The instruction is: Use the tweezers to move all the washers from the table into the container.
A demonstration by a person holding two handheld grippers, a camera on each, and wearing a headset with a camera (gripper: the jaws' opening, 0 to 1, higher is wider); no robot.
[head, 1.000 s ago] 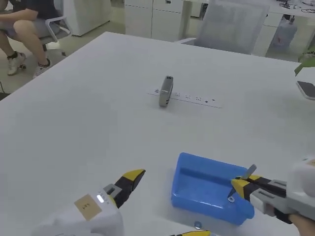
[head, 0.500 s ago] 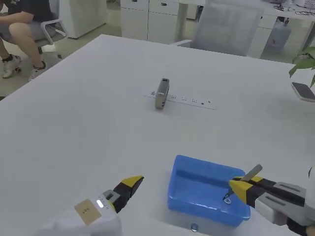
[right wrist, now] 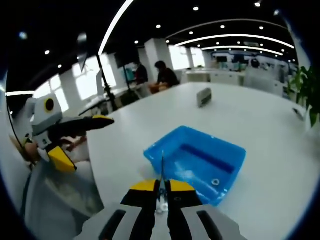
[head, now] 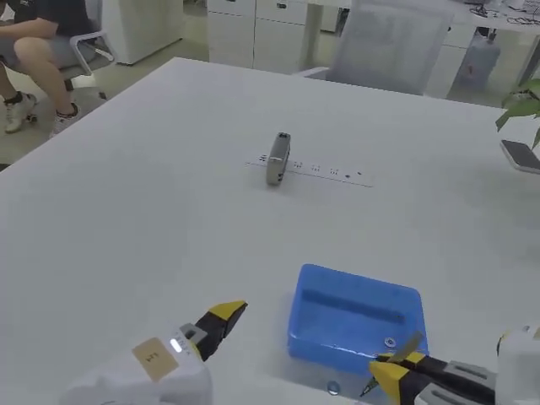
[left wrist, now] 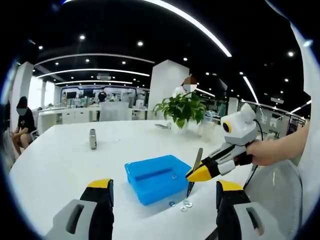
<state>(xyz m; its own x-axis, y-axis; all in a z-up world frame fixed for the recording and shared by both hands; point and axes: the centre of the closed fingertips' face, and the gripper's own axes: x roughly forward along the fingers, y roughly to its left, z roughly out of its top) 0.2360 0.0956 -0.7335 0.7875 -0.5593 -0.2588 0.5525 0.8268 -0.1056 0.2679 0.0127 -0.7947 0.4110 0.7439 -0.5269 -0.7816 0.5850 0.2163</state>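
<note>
A white table (head: 169, 211) in a bright open office carries a blue container (head: 329, 337). Since a half-second ago the right gripper (head: 384, 375), pinching the tweezers (head: 407, 346), has drawn back from over the container to its near edge, one washer (head: 389, 342) lying inside; the left gripper (left wrist: 164, 184) stays spread wide to its left. The tweezers slant lengthwise, tip down, toward what seem to be loose washers (left wrist: 184, 205) just in front of the container

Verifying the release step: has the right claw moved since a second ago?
Yes. The right claw pulled back from over the blue container's interior to just outside its near rim.
</note>
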